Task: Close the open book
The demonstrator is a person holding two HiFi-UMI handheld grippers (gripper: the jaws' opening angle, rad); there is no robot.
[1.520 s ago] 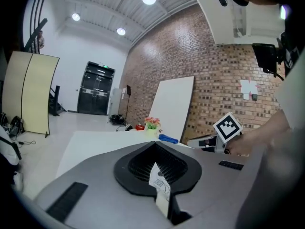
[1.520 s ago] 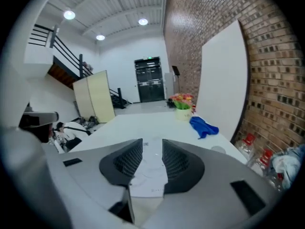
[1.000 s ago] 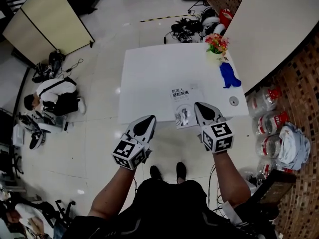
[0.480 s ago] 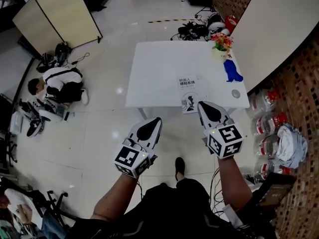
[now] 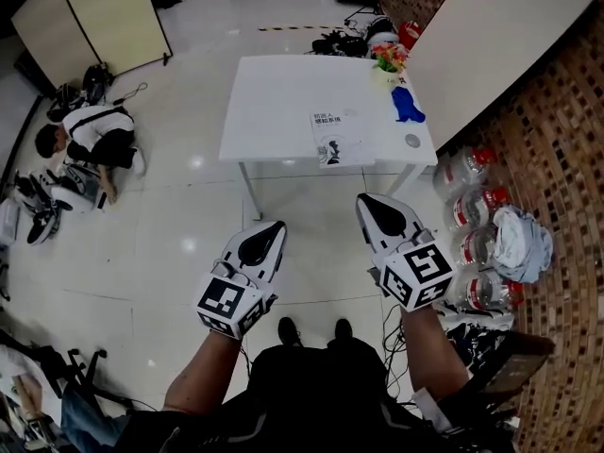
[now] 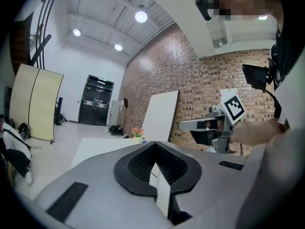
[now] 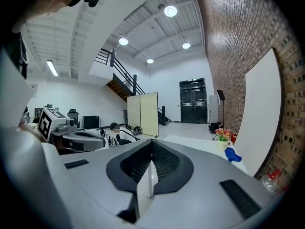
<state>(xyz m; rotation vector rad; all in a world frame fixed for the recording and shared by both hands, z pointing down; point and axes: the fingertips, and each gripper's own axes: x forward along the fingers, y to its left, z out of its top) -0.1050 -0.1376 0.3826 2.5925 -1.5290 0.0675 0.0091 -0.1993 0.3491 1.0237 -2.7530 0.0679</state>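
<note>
The book (image 5: 330, 138) lies closed, cover up, near the front edge of the white table (image 5: 274, 92). Its cover is white with dark print and a small figure. Both grippers hang over the floor, well short of the table and apart from the book. My left gripper (image 5: 276, 226) is shut with nothing in it, and its jaws meet in the left gripper view (image 6: 159, 185). My right gripper (image 5: 370, 201) is also shut and empty, its jaws together in the right gripper view (image 7: 145, 180). The book is hidden in both gripper views.
On the table's right side stand a pot of flowers (image 5: 387, 57), a blue object (image 5: 407, 105) and a small round grey thing (image 5: 412, 142). A person (image 5: 90, 135) crouches on the floor at the left. Plastic jugs (image 5: 472, 215) line the brick wall.
The view has backed away from the table. Both grippers, which were at the table's front edge by the book, are now over bare floor, still shut.
</note>
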